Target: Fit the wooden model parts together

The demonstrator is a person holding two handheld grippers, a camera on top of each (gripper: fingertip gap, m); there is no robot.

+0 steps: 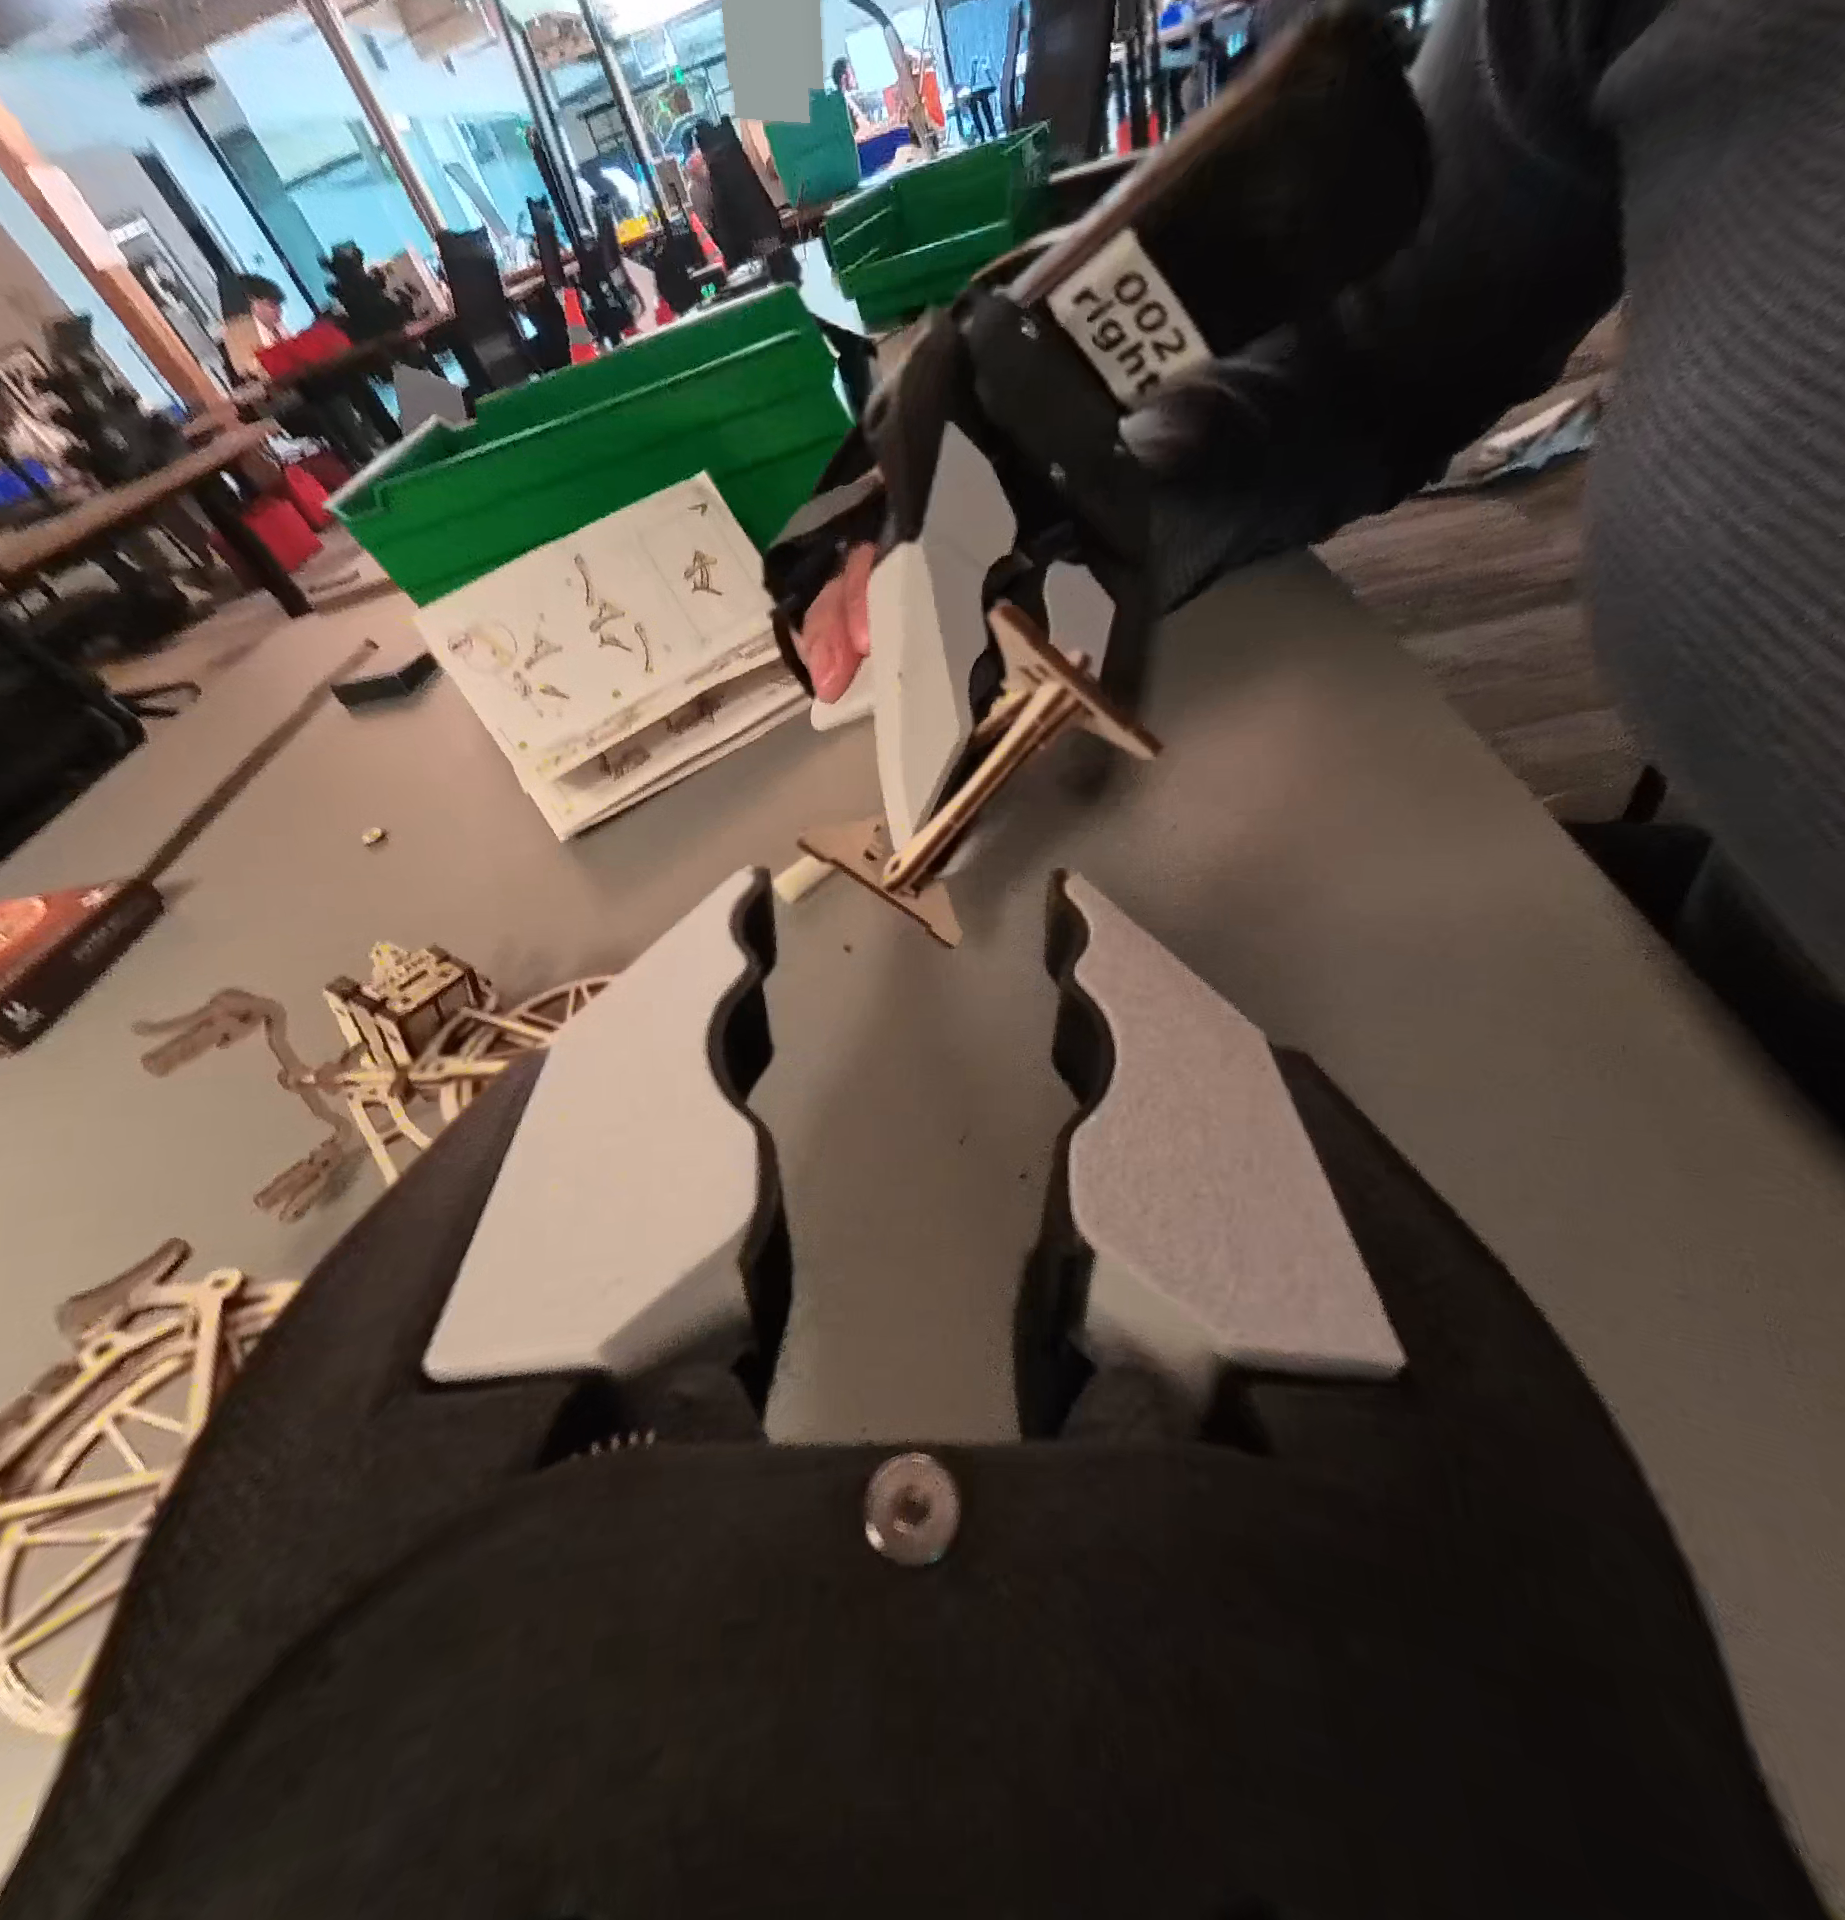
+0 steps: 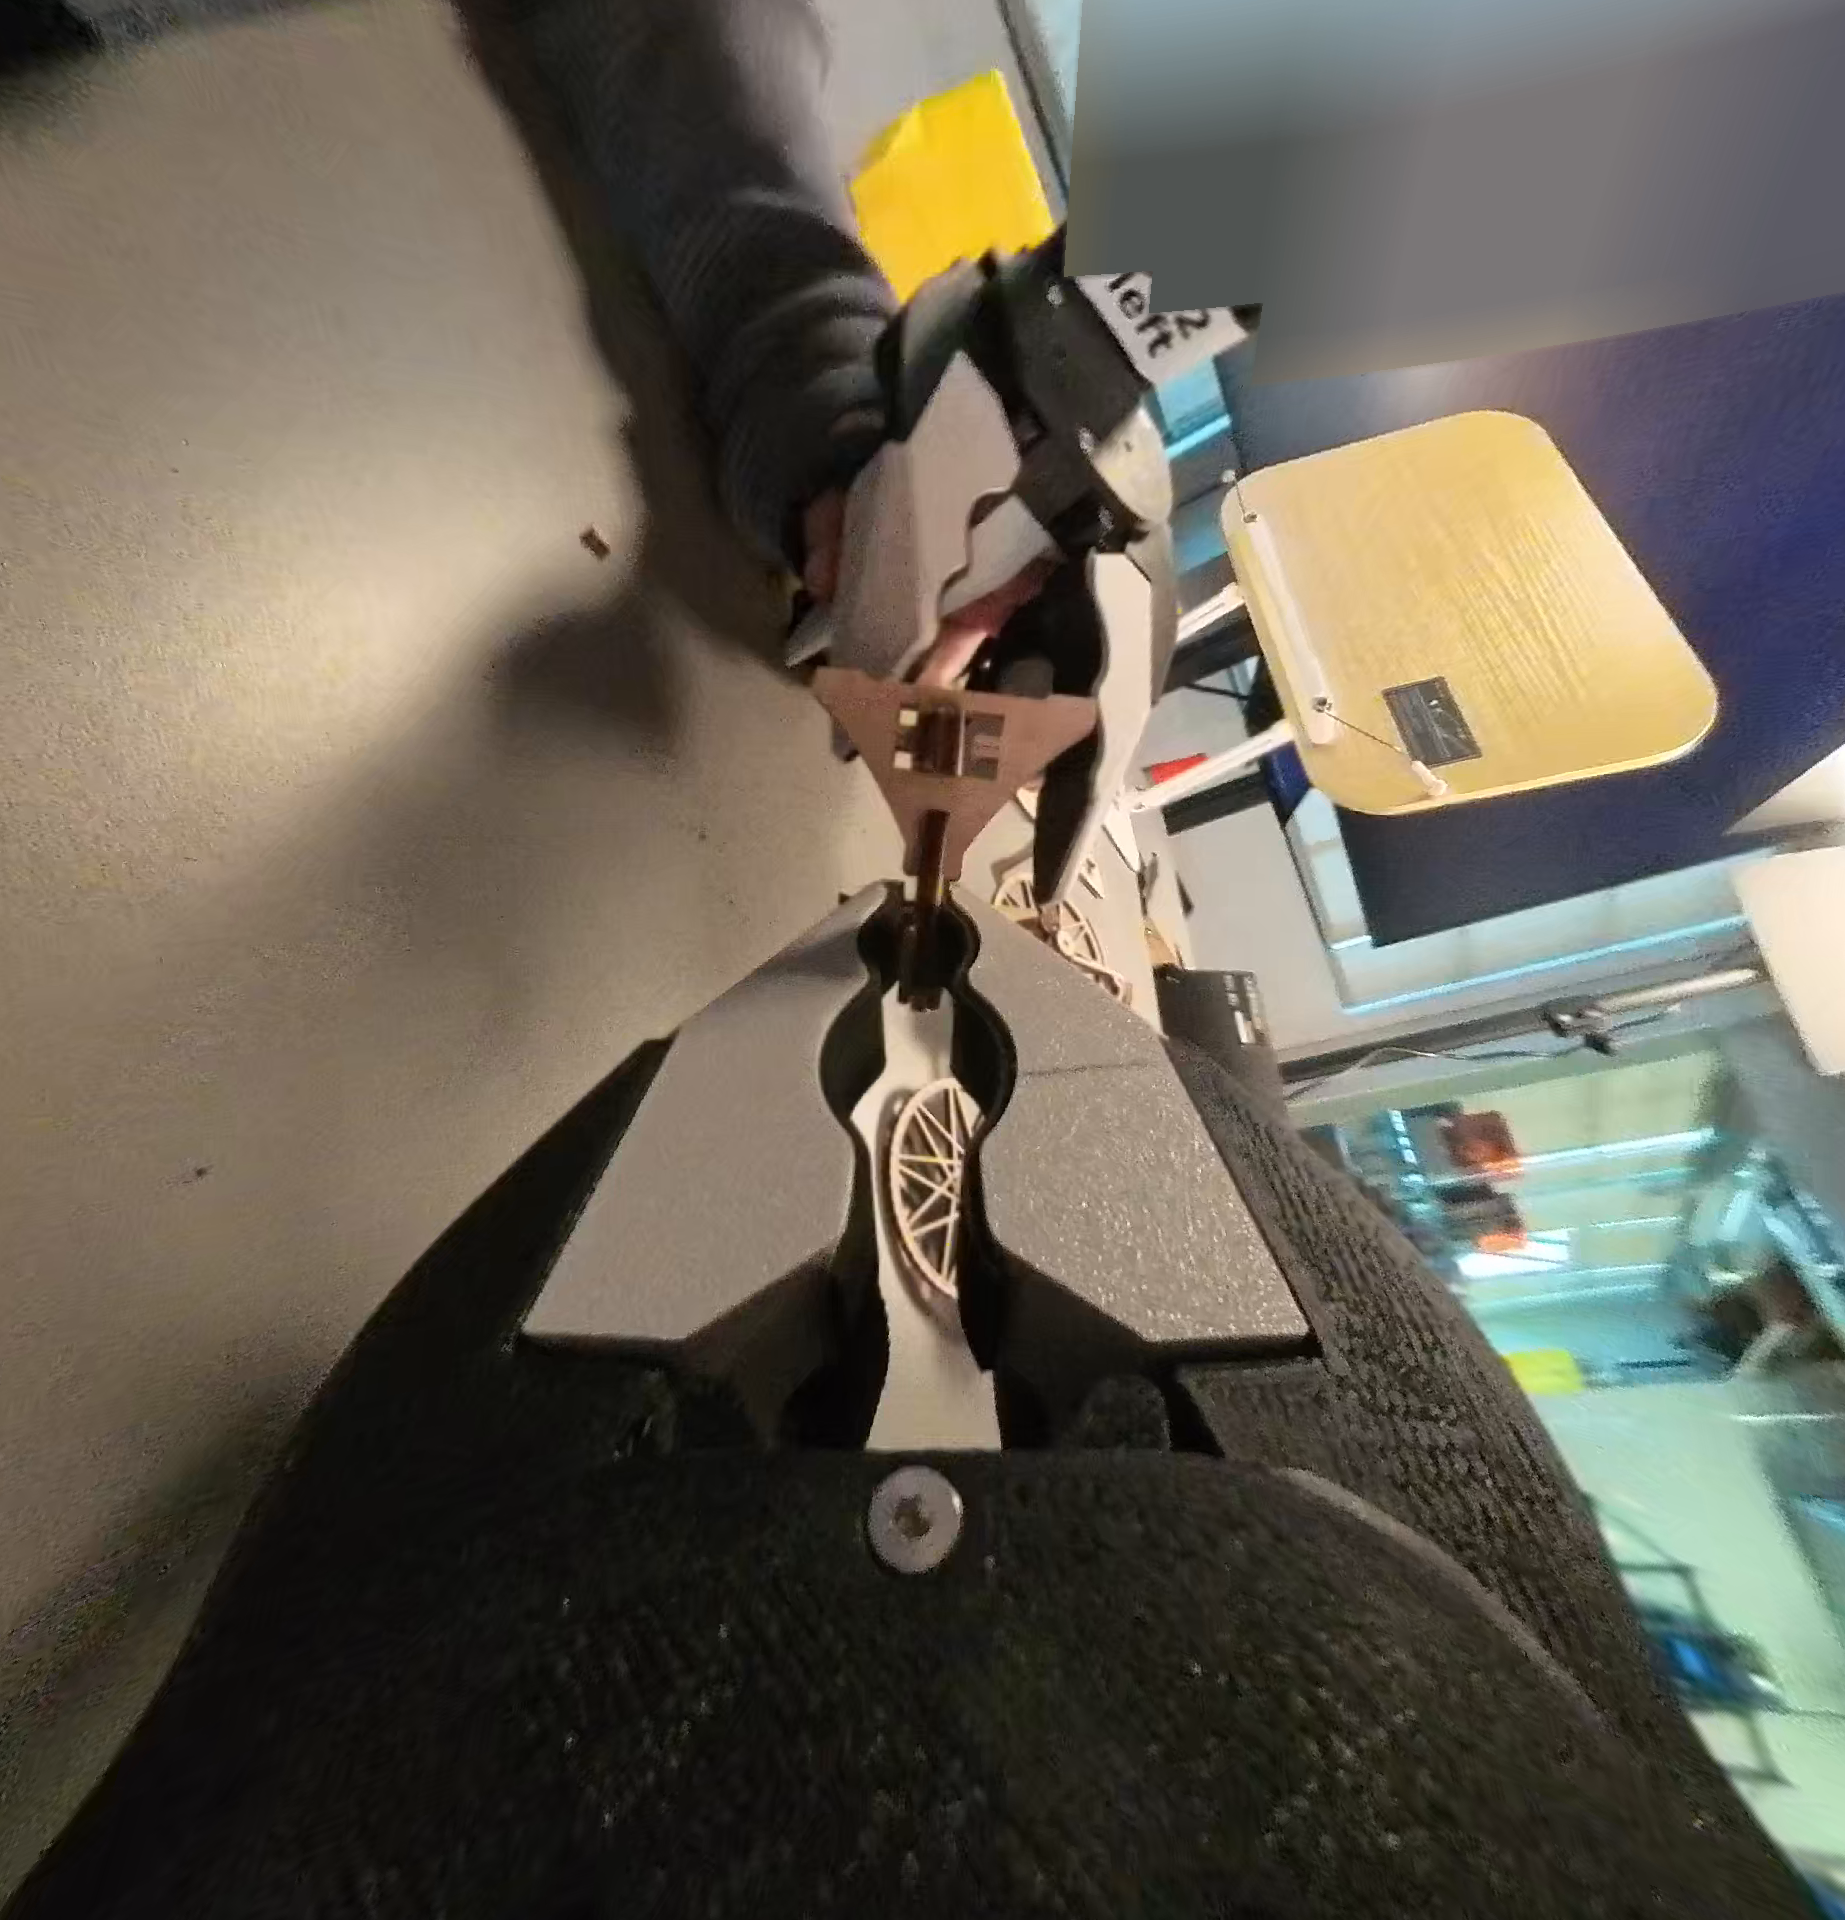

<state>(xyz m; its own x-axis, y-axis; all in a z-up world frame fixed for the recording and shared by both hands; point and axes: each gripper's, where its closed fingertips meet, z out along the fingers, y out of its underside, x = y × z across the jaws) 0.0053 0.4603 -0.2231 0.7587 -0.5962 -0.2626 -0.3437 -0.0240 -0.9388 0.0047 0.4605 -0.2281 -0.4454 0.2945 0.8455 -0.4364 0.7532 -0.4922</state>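
Note:
My right gripper (image 2: 913,904) is shut on the slats of a small wooden assembly (image 2: 923,935) that has a triangular end plate (image 2: 949,738). In the left wrist view the right gripper (image 1: 923,800) holds this assembly (image 1: 1022,717) tilted, with its lower triangular plate (image 1: 876,883) touching the grey table (image 1: 1313,987). My left gripper (image 1: 913,883) is open and empty, its fingertips just short of that plate. In the right wrist view the left gripper's fingers (image 2: 897,551) stand open around the plate's far side.
Loose wooden wheels (image 1: 66,1475), a small boxy wooden sub-assembly (image 1: 409,997) and frame pieces (image 1: 222,1039) lie at the left. Instruction sheets (image 1: 606,644) lean on green bins (image 1: 606,457) behind. A small white peg (image 1: 809,883) lies by the plate. A box (image 1: 45,956) sits at the far left. My two grippers' fingertips are within a few centimetres of each other.

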